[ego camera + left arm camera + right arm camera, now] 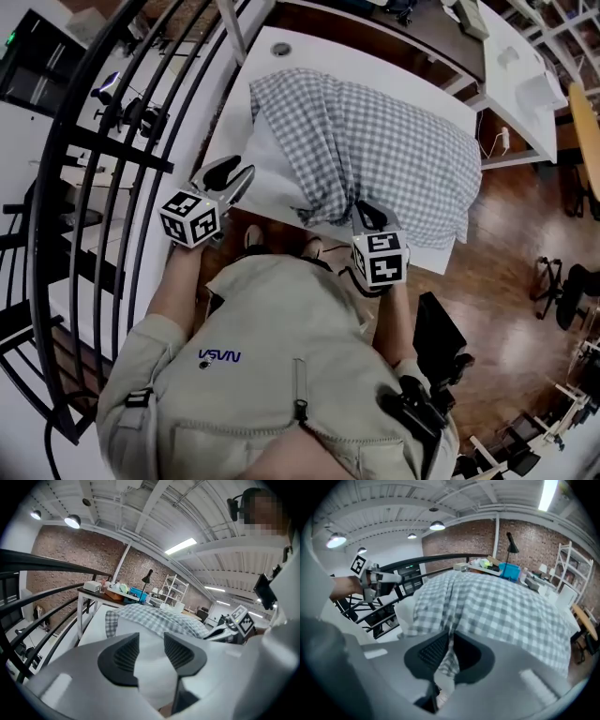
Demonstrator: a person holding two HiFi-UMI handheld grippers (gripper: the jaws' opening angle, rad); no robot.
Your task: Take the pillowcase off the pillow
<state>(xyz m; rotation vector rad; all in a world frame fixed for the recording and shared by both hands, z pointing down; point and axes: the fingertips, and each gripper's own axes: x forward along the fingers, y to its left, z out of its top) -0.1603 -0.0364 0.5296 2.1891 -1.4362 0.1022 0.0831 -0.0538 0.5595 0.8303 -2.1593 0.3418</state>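
Observation:
A pillow lies on the white table (pixel 309 52), most of it inside a grey-and-white checked pillowcase (pixel 394 150). Its bare white end (pixel 272 164) sticks out at the near left. My left gripper (pixel 234 172) is at that bare corner with its jaws open. In the left gripper view (pixel 151 639) white pillow (pixel 150 677) shows in the gap, with the pads apart from it. My right gripper (pixel 367 212) is at the near edge of the pillowcase. In the right gripper view (pixel 451 637) it is shut on a bunched fold of the checked cloth (pixel 501 606).
A black curved railing (pixel 103 141) runs close along the table's left side. Another white desk (pixel 525 75) stands at the far right, across wooden floor (pixel 525 244). A black chair (pixel 441 328) is beside the person's right arm.

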